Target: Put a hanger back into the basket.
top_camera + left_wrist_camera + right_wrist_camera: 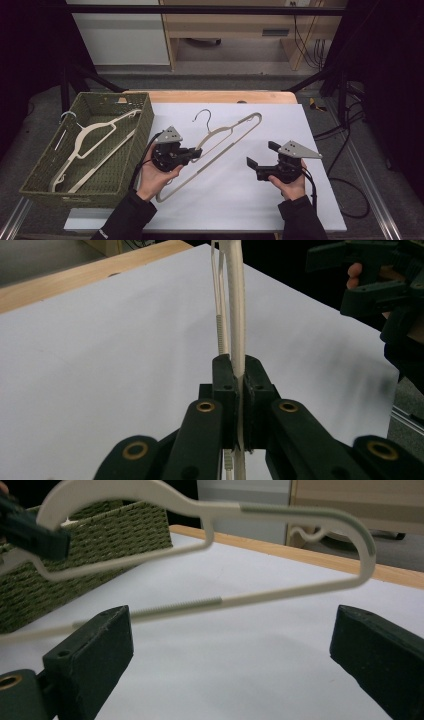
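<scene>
Left hand-held gripper (pixel 199 153): clamped tight on the cream hanger's sloping arm, pads pinching it from both sides; seen close in the left gripper view (pixel 240 377).
Hanger (pixel 227 137): lying slantwise over the white sheet, mid-tabletop, hook (pixel 203 116) toward the far edge, long bar running down toward the near-left corner; in the right gripper view (pixel 210 517), lifted clear of the sheet at the held end.
Right hand-held gripper (pixel 261 155): jaws wide apart, nothing between the pads, just beside the hanger's right end, not touching; wide gap plain in the right gripper view (pixel 230 645).
Basket (pixel 142 127): green woven, at the tabletop's left edge, just left of the left hand.
Second hanger (pixel 92 142): same cream kind, lying inside the basket.
White sheet (pixel 260 200): covering most of the tabletop, wooden strip showing at the far edge.
</scene>
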The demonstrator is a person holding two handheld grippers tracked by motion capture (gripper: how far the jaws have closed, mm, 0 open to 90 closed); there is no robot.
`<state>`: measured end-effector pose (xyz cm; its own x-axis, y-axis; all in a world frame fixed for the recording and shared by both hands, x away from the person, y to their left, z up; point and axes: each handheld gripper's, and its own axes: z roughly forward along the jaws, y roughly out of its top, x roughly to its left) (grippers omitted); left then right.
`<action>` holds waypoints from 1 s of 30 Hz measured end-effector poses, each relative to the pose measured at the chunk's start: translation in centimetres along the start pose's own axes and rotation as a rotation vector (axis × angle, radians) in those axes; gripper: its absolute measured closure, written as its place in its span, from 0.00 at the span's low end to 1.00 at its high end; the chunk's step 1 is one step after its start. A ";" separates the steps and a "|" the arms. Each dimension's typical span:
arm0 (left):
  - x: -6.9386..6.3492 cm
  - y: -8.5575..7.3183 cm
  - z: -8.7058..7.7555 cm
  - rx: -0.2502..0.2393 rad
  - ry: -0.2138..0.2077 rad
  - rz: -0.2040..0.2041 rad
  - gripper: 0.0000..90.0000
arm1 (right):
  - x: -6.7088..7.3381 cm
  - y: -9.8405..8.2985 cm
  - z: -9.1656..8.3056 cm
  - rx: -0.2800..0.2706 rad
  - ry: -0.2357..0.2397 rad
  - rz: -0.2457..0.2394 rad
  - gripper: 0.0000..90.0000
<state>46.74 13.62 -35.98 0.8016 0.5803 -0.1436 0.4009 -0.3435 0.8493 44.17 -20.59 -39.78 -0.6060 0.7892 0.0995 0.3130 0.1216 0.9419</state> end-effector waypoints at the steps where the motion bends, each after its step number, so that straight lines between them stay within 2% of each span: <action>1: 0.0 0.2 -0.4 -0.003 0.005 0.005 0.96 | 0.0 0.0 0.0 0.000 0.000 0.000 0.05; 9: 0.2 1.1 -3.9 -0.032 0.012 0.030 0.96 | -0.3 -1.1 -1.3 0.020 -0.002 -0.022 0.04; 13: 0.4 1.6 -5.8 -0.042 0.020 0.043 0.96 | -0.7 -1.7 -2.0 0.020 -0.015 -0.003 0.04; 17: 0.9 2.1 -7.8 -0.043 0.039 0.050 0.96 | -0.9 -2.0 -2.2 0.022 -0.025 -0.004 0.03; 24: 2.8 2.9 -11.3 -0.066 0.086 0.040 0.96 | -1.1 -2.3 -2.6 0.027 -0.036 0.005 0.03; 30: 4.8 2.9 -13.7 -0.070 0.125 0.029 0.96 | -1.2 -2.5 -2.9 0.026 -0.044 0.005 0.03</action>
<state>45.69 25.55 -27.18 0.7492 0.6599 -0.0576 0.3429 -0.3120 0.8860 42.03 -23.61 -41.30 -0.5720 0.8153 0.0896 0.3354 0.1327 0.9327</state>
